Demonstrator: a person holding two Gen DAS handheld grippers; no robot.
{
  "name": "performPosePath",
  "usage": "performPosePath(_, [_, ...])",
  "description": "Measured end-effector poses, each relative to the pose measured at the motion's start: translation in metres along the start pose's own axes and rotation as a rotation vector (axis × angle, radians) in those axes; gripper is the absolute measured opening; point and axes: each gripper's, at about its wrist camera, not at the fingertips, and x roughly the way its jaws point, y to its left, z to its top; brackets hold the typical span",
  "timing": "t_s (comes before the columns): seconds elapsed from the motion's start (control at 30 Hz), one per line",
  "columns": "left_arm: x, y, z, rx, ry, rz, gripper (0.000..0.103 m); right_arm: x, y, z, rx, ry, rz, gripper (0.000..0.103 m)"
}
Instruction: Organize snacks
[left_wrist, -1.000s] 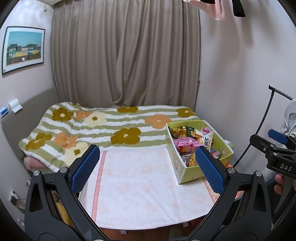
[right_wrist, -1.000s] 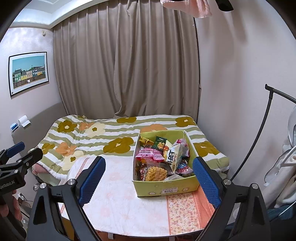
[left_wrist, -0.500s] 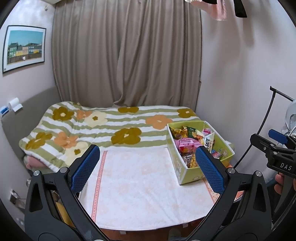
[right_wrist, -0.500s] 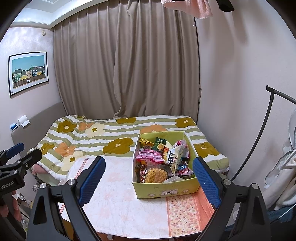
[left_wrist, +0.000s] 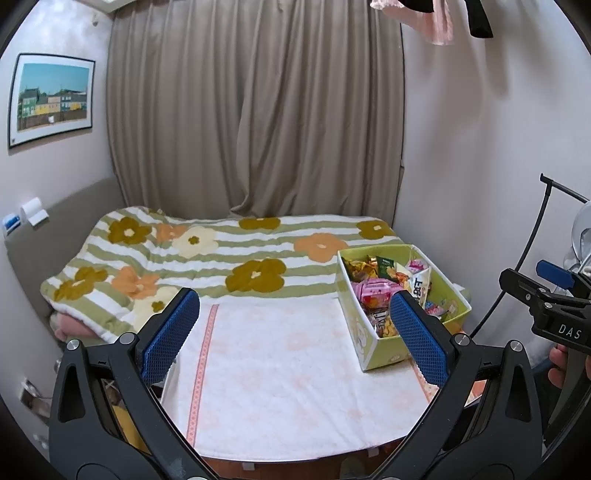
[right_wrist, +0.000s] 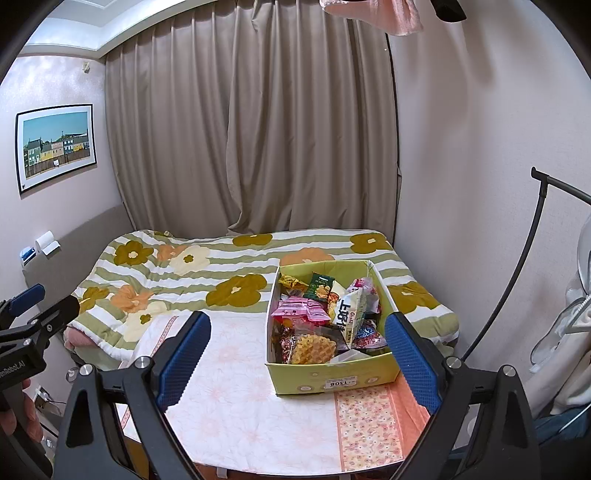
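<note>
Left hand-held gripper (left_wrist: 295, 334): jaws spread wide, nothing between the blue pads, held above the near edge of the tabletop. Right hand-held gripper (right_wrist: 297, 356): likewise spread and empty, aimed toward the box, which suggests readiness to reach in or a withdrawal; the pictures do not settle which.

The tabletop (right_wrist: 236, 417) carries a white cloth with a faint floral print and a pink-orange patterned strip along its right edge.

The open yellow-green cardboard box (right_wrist: 332, 380) stands at the far right corner of the tabletop, a price sticker on its near wall. The assorted wrapped snacks (right_wrist: 325, 321) all lie inside it, heaped loosely rather than in rows. None shows on the cloth.

Beyond the far edge lies a bed with a green-striped flowered quilt (left_wrist: 207, 258), then beige pleated curtains (left_wrist: 255, 110) and a framed picture of coloured houses (left_wrist: 51, 98) on the left wall.
</note>
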Motion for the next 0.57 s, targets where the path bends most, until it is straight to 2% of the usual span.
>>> performPosePath(0.37, [-0.005, 0.000, -0.004, 0.025, -0.024, 0.065, 0.103, 0.004, 0.007, 0.002, 0.006, -0.003, 0.007, 0.094])
performPosePath(0.57, [-0.002, 0.008, -0.009, 0.013, -0.023, 0.047, 0.103, 0.008, 0.013, -0.001, 0.003, 0.013, 0.014, 0.094])
